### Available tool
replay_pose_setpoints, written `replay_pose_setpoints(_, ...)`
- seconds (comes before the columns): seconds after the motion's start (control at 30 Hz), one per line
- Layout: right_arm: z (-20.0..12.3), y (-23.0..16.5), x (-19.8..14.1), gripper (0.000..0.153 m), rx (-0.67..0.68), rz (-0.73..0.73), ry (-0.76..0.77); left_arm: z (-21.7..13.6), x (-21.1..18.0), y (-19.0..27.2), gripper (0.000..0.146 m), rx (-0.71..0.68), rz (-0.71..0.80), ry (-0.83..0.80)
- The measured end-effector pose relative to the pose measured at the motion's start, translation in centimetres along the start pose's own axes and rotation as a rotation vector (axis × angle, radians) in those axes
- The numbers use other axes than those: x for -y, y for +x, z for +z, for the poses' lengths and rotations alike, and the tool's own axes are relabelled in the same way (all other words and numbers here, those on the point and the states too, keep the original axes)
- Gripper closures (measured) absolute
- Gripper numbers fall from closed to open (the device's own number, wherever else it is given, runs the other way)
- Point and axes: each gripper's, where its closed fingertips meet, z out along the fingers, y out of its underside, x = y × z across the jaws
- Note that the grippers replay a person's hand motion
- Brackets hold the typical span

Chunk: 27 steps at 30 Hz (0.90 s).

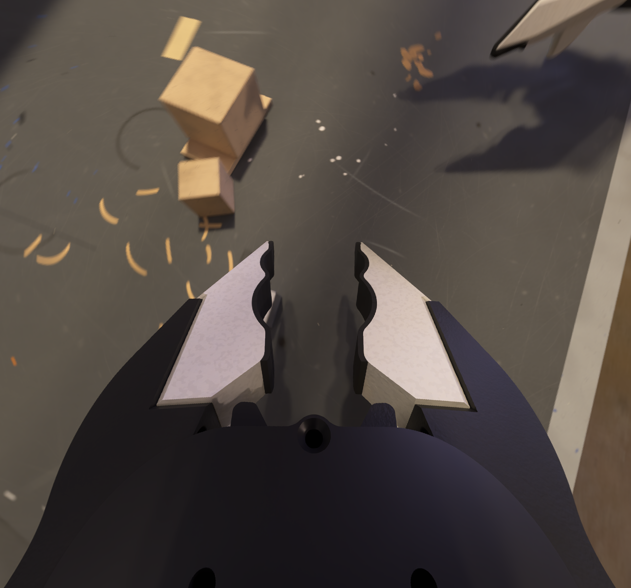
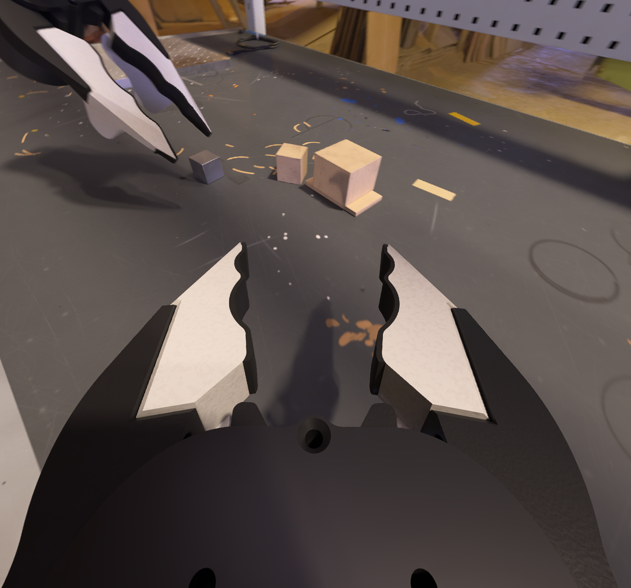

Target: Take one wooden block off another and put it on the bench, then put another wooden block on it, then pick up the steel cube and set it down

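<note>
Both tools are spread apart and carry nothing. Left tool hangs low over the dark surface, its tips just above the steel cube, which in the left wrist view shows only as a pale sliver behind one finger. Right tool hovers well back from the blocks, jaws wide, aimed at bare surface.

As for progress, my reading is that the stacking is done or nearly so. A big block sits on a thin slab that pokes out from under it on two sides, so one block rests on another that lies flat on the surface. A small block stands just beside them, alone. Whether that pile is the finished one or the starting one cannot be told from this. The cube is untouched on the surface, so lifting and setting it down appears to be what is left, and the left tool seems placed for it.

Blocks are pale, matt wood with crisp square edges. The cube is grey metal, small, sharp-cornered, with a dull sheen. Scratches, white specks, ring marks and curled shavings cover the surface. Each finger is pale with a wavy black inner pad.
</note>
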Motion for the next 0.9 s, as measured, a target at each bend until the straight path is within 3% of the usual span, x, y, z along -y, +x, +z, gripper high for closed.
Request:
replay_pose_setpoints(0.17,4.4,-0.4,0.8,0.074,0.149,-0.115,-0.079,-4.3,-3.4,0.6,0.091,0.117,-0.279,0.275)
replay_pose_setpoints(0.37,11.0,1.2,1.3,0.062,0.333,-0.357,-0.267,-9.4,-5.8,1.0,0.094,0.323,-0.498,0.596)
replay_pose_setpoints(0.53,15.6,2.8,1.9,0.051,0.442,-0.507,-0.39,-11.0,-8.1,0.4,0.088,0.425,-0.534,0.603)
replay_pose_setpoints(0.67,18.0,3.6,0.0,0.042,0.504,-0.586,-0.523,-10.7,-8.9,-0.1,0.083,0.481,-0.518,0.563)
replay_pose_setpoints(0.73,18.5,3.5,-0.7,0.054,0.536,-0.588,-0.544,-10.4,-8.8,-0.3,0.082,0.49,-0.516,0.555)
replay_pose_setpoints(0.8,18.2,3.0,-0.5,0.089,0.564,-0.575,-0.504,-10.3,-8.7,-0.6,0.081,0.507,-0.502,0.547)
replay_pose_setpoints(0.9,16.7,2.0,0.2,0.089,0.577,-0.572,-0.447,-10.0,-8.5,-1.1,0.08,0.514,-0.484,0.531)
